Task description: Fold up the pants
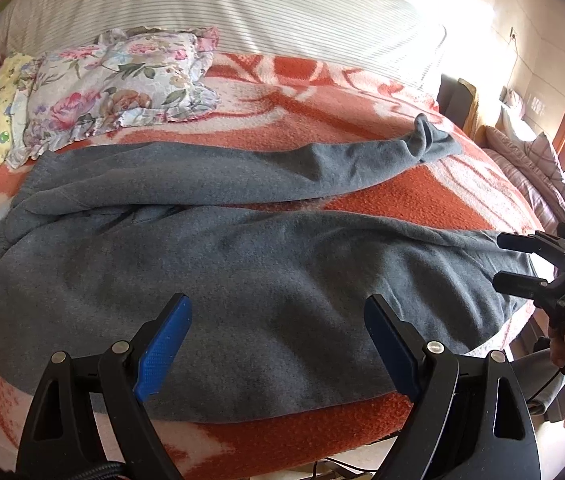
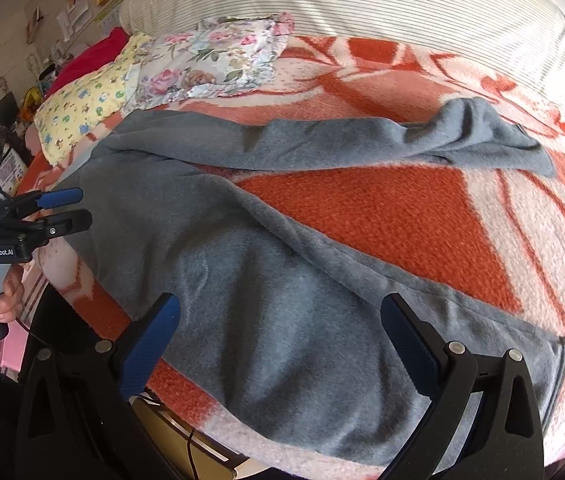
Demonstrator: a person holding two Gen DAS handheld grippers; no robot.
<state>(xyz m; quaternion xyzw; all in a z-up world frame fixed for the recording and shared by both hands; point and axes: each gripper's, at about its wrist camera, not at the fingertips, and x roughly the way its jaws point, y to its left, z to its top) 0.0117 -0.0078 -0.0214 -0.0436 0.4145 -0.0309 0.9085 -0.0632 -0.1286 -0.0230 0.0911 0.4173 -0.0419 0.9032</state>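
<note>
Two legs of grey fleece pants lie spread on my orange-and-white woolly blanket, long axis running left to right, waistband left, cuffs right, legs splayed in a V. My left gripper hovers over the near leg, blue-padded jaws wide apart. My right gripper hovers likewise spread, holding nothing.

Open blanket between the two legs of the pants: room to pass there. More bare blanket past the far leg, toward the striped bedding. Blocked at the far left by the floral pillow, touching the waist end, with a yellow pillow just beside it. Near edge free under both wide-open grippers, left and right.
</note>
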